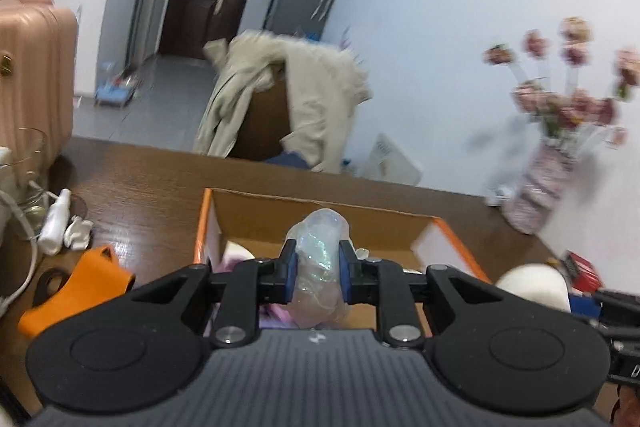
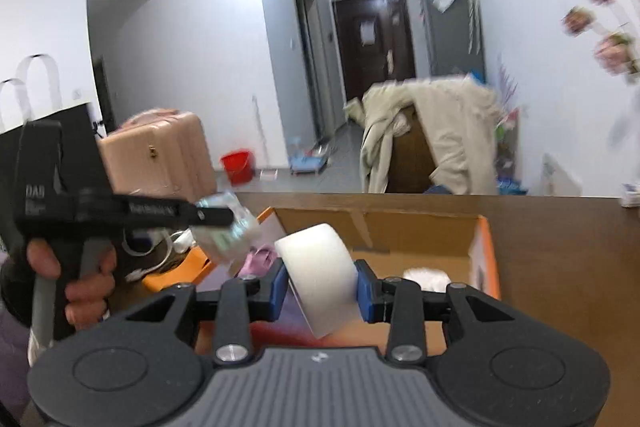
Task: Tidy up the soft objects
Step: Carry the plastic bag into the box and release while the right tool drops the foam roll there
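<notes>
I have two soft things in hand. The clear crinkly bag (image 1: pixel 318 259) sits pinched between the blue pads of my left gripper (image 1: pixel 318 277), squeezed at its middle so both ends bulge past the pads; it hangs above the near edge of the cardboard box (image 1: pixel 452 239). The white foam piece (image 2: pixel 320 271) is clamped the same way in my right gripper (image 2: pixel 321 287), its curved top sticking up past the pads, also over the box's near side. I judge both grips are taken across the waist of each item because these things give under pressure and would slip from a hold near an end.

In the right wrist view the left gripper shows from the side, with the bag poking out ahead of it and a hand (image 2: pixel 86 281) wrapped around its handle.

The box lies open on the brown table (image 1: pixel 152 183), orange along its rim. Inside I see something pink or lilac (image 2: pixel 258 261) on the left and a white fluffy lump (image 2: pixel 426 277) on the right, so it looks like the collecting place for soft items.

Further out on the table: a white cable and plug (image 1: pixel 56 223), an orange piece (image 1: pixel 76 291), and a vase of pink flowers (image 1: pixel 540 179). Beyond the table, a beige coat (image 1: pixel 308 99) is draped over a chair.
</notes>
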A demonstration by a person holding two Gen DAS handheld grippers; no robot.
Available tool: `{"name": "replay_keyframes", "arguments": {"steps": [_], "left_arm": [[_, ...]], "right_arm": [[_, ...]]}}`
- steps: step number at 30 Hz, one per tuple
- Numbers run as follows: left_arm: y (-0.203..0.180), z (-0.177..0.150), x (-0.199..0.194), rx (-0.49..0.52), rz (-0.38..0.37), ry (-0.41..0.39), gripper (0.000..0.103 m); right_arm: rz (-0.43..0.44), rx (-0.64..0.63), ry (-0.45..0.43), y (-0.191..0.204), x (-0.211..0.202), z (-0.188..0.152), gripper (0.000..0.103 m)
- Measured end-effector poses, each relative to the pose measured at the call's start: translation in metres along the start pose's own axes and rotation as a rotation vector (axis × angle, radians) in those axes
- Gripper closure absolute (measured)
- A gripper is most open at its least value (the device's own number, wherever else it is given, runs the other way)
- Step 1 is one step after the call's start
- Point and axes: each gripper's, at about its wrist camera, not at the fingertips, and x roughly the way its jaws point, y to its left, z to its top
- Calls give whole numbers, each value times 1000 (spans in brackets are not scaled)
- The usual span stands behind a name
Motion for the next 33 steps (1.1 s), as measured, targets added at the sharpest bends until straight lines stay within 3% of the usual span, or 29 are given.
{"name": "replay_keyframes", "arguments": {"steps": [5, 6, 7, 9, 11, 13, 15, 21, 28, 33], "left_arm": [[21, 16, 96, -27, 86, 111, 77], [24, 16, 107, -32, 95, 126, 72], [25, 15, 118, -30, 99, 139, 57], [28, 16, 123, -46, 102, 135, 47], [29, 20, 116, -34, 103, 81, 45], [37, 22, 110, -47, 109, 57, 33], [42, 25, 101, -69, 87, 43, 32], [32, 36, 56, -49, 94, -2, 31], [-5, 39, -49, 43, 71, -128, 24], [-26, -3, -134, 114, 99, -214, 24]], "right_arm": [[-29, 63, 203, -32, 139, 49, 68], [-38, 81, 232, -37, 161, 51, 68], [-47, 93, 255, -42, 183, 53, 66], [-43, 117, 270, -45, 208, 49, 60], [21, 159, 264, -52, 220, 48, 57], [43, 173, 253, -55, 223, 48, 48], [32, 169, 238, -56, 223, 53, 46], [16, 138, 166, -47, 180, 71, 45], [-8, 65, 23, -23, 46, 83, 32], [-29, -18, -100, -2, -60, 51, 23]]}}
